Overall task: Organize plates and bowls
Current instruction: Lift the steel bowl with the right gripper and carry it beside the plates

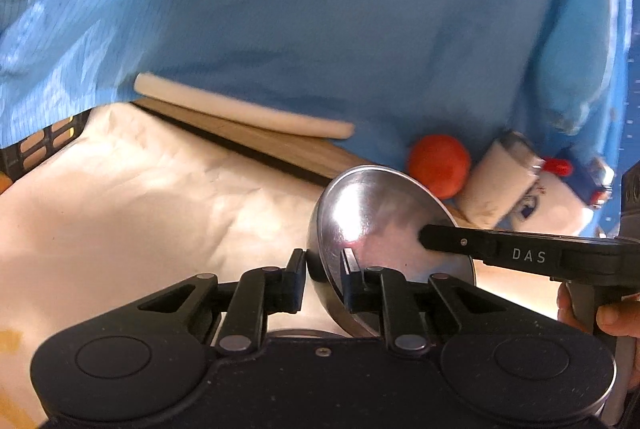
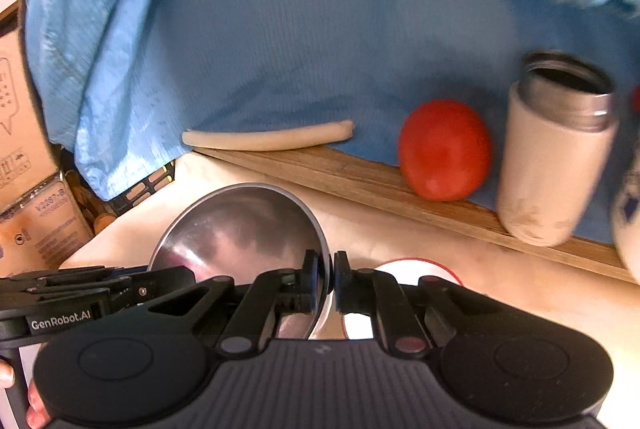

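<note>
Two grippers share one steel bowl (image 1: 376, 225), tipped up on edge above the pale paper-covered table (image 1: 132, 197). My left gripper (image 1: 323, 279) straddles the bowl's rim, one finger outside and one inside, though I cannot tell whether the pads actually bite. My right gripper (image 2: 333, 279) is clenched on the opposite rim, with the wall pinched between its pads.

Going left to right, I see cardboard boxes (image 2: 28, 189) at the far left of the right wrist view, then a black crate (image 1: 44, 141) tucked under the blue cloth (image 1: 320, 29). A pale foam tube (image 1: 244, 109) lies along the wooden board (image 2: 360, 177), followed by a red tomato (image 2: 444, 149) and an open beige flask (image 2: 556, 153) with a metal mouth.

My worry is slip. The bowl is polished, thin-walled and curved, so a rim pinch gives little bite, and with two grips pulling at different angles it could twist free and clang down. Below my right gripper sits a white dish with a red rim (image 2: 416, 269), so a drop could land on it. A wide swing right might also knock the tomato rolling or topple the flask. The paper is wrinkled and matte, while the cloth is finely ribbed.
</note>
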Available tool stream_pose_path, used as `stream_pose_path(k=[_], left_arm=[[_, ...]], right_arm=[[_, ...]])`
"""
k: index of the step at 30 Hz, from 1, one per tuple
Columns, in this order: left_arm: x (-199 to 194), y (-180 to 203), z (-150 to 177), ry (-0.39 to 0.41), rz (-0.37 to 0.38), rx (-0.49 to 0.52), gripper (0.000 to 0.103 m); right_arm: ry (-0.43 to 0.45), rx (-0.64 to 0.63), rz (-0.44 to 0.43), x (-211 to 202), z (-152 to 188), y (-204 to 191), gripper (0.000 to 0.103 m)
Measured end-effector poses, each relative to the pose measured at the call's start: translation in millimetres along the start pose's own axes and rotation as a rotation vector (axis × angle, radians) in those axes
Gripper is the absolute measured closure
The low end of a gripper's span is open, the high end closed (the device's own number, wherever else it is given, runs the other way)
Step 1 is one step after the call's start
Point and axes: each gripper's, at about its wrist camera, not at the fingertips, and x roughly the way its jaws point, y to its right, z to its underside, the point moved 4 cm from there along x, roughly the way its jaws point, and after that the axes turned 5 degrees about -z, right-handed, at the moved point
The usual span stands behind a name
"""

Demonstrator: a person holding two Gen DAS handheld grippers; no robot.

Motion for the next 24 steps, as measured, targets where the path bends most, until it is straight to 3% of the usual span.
stream_pose_path(k=[10, 16, 24], left_arm=[[-33, 53, 34, -0.03, 0.151, 0.034, 0.084], [-38, 87, 73, -0.114, 0.24, 0.065, 0.084], [-37, 105, 123, -0.246, 0.275, 0.095, 0.084]], right_arm=[[0.019, 0.04, 0.124, -87, 40, 5, 0.094], [-0.026, 0.09, 0.216, -128, 83, 20, 0.094], [-0.128, 0.135, 0.273, -144, 130, 32, 0.093]])
